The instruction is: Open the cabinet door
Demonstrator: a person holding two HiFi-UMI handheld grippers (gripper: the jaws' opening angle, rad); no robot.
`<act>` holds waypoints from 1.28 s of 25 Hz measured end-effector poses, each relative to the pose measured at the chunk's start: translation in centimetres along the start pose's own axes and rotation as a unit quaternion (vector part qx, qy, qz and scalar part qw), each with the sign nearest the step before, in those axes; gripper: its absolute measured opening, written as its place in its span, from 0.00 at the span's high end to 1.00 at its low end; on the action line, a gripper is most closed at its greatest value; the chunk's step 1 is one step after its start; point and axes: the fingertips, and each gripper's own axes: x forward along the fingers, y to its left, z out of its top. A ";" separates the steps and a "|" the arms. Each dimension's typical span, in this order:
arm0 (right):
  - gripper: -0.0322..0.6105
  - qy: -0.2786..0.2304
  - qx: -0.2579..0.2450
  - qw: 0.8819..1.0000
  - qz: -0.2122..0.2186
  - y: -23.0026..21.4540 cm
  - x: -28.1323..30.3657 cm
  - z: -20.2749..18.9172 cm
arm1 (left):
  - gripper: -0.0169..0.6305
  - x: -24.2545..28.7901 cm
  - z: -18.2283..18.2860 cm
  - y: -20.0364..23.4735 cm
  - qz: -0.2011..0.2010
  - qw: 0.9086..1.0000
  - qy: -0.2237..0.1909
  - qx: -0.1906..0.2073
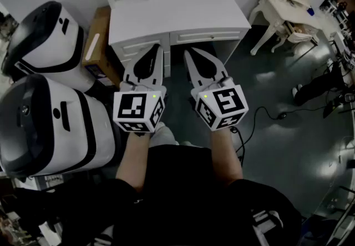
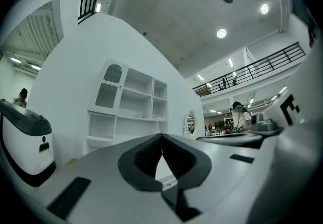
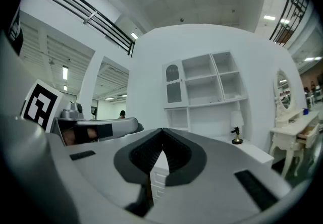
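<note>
Head view looks down on the left hand-held gripper (image 1: 157, 46) and the right hand-held gripper (image 1: 187, 50), held side by side and aimed at the white painted counter (image 1: 177, 15) with drawers. Each has its jaws closed tip to tip, with nothing between them. Right gripper view shows the white arched-top cabinet door (image 3: 173, 85), glazed, at the upper left of the white open shelf unit (image 3: 217, 84) at the counter's back. It stands upright, long axis vertical, shut and facing both grippers, well apart from them.
</note>
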 end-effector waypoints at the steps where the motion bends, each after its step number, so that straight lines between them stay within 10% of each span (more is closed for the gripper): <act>1: 0.92 0.000 0.000 1.000 -0.001 0.0 0.0 0.0 | 0.95 0.0 0.0 0.0 -0.001 1.000 0.000 0.000; 17: 0.92 0.000 0.036 0.999 -0.021 -0.5 1.7 -1.7 | 0.95 0.2 -2.0 2.1 0.002 1.000 0.014 -0.015; 32: 0.92 0.040 0.050 0.997 0.033 2.9 15.1 -3.5 | 0.95 3.4 -2.5 15.5 0.071 0.996 0.032 -0.038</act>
